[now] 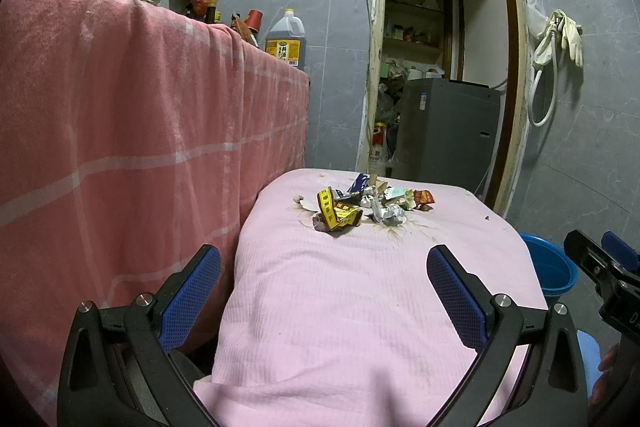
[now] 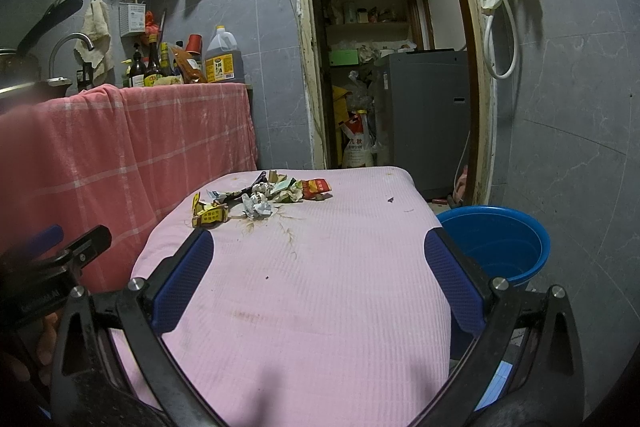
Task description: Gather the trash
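A heap of trash (image 1: 362, 205) lies at the far end of a table under a pink cloth (image 1: 360, 307): a yellow wrapper (image 1: 334, 215), crumpled paper (image 1: 390, 214) and a red packet (image 1: 423, 198). The heap also shows in the right wrist view (image 2: 262, 201), with the yellow wrapper (image 2: 208, 214) at its left. A blue bucket (image 2: 496, 243) stands on the floor at the table's right; its edge shows in the left wrist view (image 1: 554, 269). My left gripper (image 1: 324, 301) is open and empty, well short of the heap. My right gripper (image 2: 318, 285) is open and empty over the near cloth.
A counter draped in a red checked cloth (image 1: 120, 147) rises at the left, with bottles and an oil jug (image 1: 285, 41) on top. Behind the table an open doorway shows a grey appliance (image 1: 448, 131). Brown stains mark the pink cloth (image 2: 288, 231).
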The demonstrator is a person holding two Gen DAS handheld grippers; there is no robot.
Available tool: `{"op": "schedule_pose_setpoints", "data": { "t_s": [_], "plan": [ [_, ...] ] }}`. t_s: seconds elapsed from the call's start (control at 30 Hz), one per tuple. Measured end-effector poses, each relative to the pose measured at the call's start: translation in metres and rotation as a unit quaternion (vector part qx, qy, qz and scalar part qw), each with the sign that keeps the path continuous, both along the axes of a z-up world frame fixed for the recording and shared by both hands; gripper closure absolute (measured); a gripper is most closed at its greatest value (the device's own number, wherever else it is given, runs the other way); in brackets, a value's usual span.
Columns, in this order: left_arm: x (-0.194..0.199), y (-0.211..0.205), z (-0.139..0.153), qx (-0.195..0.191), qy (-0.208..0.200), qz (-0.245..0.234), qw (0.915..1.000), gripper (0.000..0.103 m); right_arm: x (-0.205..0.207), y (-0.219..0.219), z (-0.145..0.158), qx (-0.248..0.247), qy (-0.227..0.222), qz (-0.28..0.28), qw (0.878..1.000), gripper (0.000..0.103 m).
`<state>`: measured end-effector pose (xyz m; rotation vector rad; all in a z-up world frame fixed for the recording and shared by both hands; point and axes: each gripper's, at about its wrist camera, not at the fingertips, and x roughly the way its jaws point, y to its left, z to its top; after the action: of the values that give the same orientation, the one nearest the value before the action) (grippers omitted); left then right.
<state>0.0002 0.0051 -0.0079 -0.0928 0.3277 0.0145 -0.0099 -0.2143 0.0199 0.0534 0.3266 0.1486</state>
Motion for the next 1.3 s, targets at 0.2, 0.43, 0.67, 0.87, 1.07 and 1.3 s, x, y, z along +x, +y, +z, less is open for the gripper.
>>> {"op": "schedule_pose_setpoints", "data": {
  "t_s": [0.2,0.43,0.67,0.87,1.07,1.3],
  "plan": [
    [0.0020,-0.0008,0.0031,0.001,0.001,0.000,1.0000,0.002,0.0000,-0.0001,0.0001,0.000,0.000,0.000,1.000,0.000],
    [0.0025,-0.0003,0.0026,0.001,0.001,0.000,1.0000,0.002,0.0001,-0.0001,0.0000,0.000,0.001,0.000,1.000,0.000],
    [0.0030,-0.0003,0.0015,0.001,0.002,0.000,1.0000,0.002,-0.0007,0.0006,0.0006,0.000,0.001,-0.001,1.000,0.000],
    [0.0033,-0.0004,0.0006,0.000,0.002,0.000,1.0000,0.002,-0.0005,0.0005,0.0005,0.001,0.001,-0.001,1.000,0.000],
    [0.0033,-0.0003,0.0009,0.000,0.002,0.000,1.0000,0.002,-0.0005,0.0004,0.0005,0.001,0.001,0.000,1.000,0.000],
    [0.0033,-0.0004,0.0010,0.000,0.002,0.000,1.0000,0.002,-0.0004,0.0004,0.0006,0.001,0.001,-0.001,1.000,0.000]
  ]
}}
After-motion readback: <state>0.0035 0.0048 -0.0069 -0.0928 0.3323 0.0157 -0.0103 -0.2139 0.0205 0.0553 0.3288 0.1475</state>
